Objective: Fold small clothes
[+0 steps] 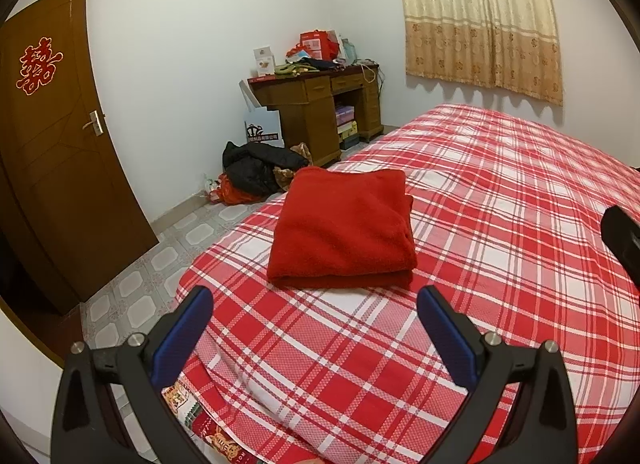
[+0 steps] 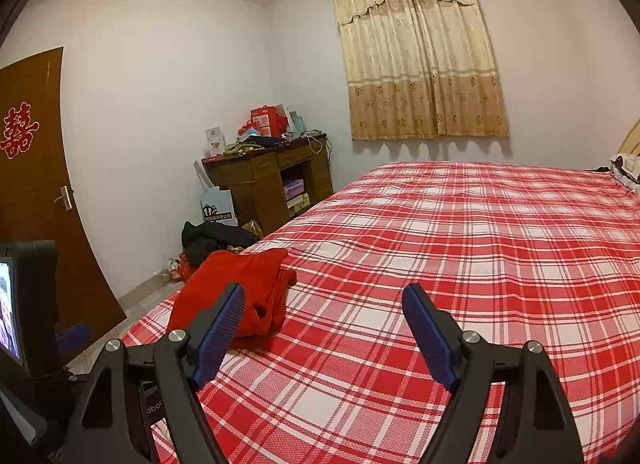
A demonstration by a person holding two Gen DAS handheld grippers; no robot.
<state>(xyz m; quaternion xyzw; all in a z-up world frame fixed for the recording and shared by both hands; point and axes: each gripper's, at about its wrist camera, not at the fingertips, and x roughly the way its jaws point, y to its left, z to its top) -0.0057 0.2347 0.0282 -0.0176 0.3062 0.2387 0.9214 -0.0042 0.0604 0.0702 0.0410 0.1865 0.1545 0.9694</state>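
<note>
Resting folded square, the fuzzy red garment (image 1: 342,228) lies on plaid bedsheet (image 1: 500,192); my left claw (image 1: 316,300) and right claw (image 2: 324,300) spread empty.

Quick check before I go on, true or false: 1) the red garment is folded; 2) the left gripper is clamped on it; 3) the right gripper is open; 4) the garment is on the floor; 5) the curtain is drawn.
1) True: the red garment lies folded in a neat stack.
2) False: the left gripper is open, short of it.
3) True: the right gripper is open and empty.
4) False: it lies on the plaid bed.
5) True: the curtain is drawn.
</note>
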